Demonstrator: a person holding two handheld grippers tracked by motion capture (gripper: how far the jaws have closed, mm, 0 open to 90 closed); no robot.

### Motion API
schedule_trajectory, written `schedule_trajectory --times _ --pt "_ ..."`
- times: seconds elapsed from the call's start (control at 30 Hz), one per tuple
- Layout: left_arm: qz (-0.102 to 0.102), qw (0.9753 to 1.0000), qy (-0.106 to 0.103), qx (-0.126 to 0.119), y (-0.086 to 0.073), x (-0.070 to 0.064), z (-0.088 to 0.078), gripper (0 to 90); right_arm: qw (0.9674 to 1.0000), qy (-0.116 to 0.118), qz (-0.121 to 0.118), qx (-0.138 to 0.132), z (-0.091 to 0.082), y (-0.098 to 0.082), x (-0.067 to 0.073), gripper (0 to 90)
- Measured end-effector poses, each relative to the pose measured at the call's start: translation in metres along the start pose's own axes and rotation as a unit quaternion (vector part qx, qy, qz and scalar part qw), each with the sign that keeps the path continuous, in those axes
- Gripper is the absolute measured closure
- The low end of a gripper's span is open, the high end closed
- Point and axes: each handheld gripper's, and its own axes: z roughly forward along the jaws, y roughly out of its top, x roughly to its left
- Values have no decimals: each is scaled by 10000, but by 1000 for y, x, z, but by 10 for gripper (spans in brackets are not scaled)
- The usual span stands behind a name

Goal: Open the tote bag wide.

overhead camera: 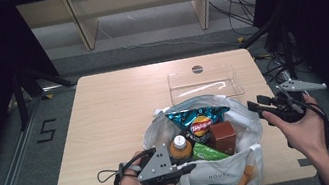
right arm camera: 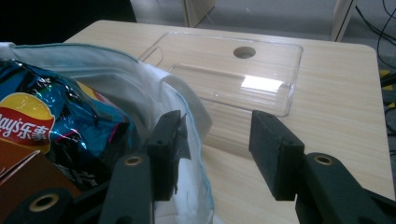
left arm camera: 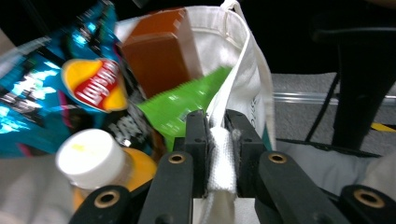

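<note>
High view: white tote bag near front edge of surface, soft, loaded, likely saggy and heavy.
Left gripper view: left gripper jaws clenched on bag's handle strap, a sound hold.
Right gripper view: right gripper jaws released, straddling bag's rim, clear tray beyond.

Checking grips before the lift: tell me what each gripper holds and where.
The left gripper pinches the white tote bag by its handle strap. The right gripper is open, holding nothing.
</note>
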Motion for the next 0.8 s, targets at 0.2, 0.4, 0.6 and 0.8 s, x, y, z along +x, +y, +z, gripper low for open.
schedule_trajectory --times 0.2,0.4,0.6,0.8 --pt "-141 9997 -74 204 -13 0 13 797 9994 -15 79 336 9 -7 -3 547" --pt "-340 9981 -149 487 -31 2 25 799 9973 138 177 705 15 -15 -3 632" --pt "-491 9961 -226 693 -43 4 31 801 9956 220 -101 908 16 -18 -3 761" --pt "-557 9949 -261 793 -49 2 32 801 9909 191 -134 1324 15 -23 -4 827"
